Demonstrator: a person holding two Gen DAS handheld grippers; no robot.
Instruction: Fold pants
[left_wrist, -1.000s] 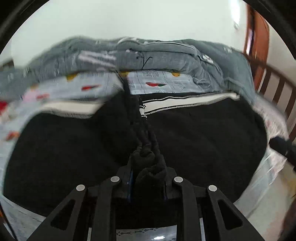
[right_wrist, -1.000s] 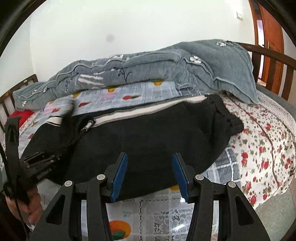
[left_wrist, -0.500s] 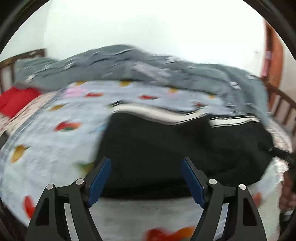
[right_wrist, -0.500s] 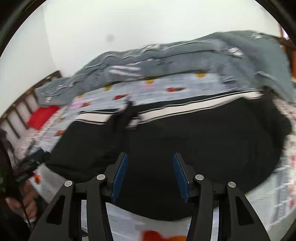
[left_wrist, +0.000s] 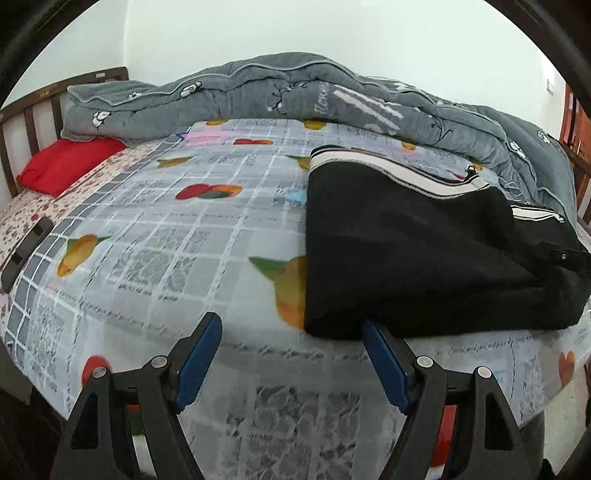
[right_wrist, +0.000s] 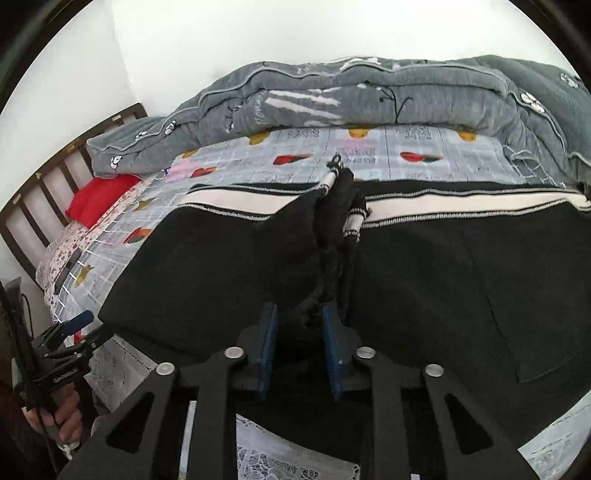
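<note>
Bed with fruit-print grey sheet (left_wrist: 207, 236), grey quilt (left_wrist: 280, 88) bunched along the wall | black pants (left_wrist: 417, 254) lie folded on the sheet's right side | left tool (left_wrist: 291, 354) spread wide, grasping nothing | right tool (right_wrist: 299, 328), jaws just closing, clenched on bunched pants fabric.

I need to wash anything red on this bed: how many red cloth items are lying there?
1. A red cloth lies by the wooden headboard, beside the end of the grey quilt. More may be hidden under the quilt or the black pants.
</note>
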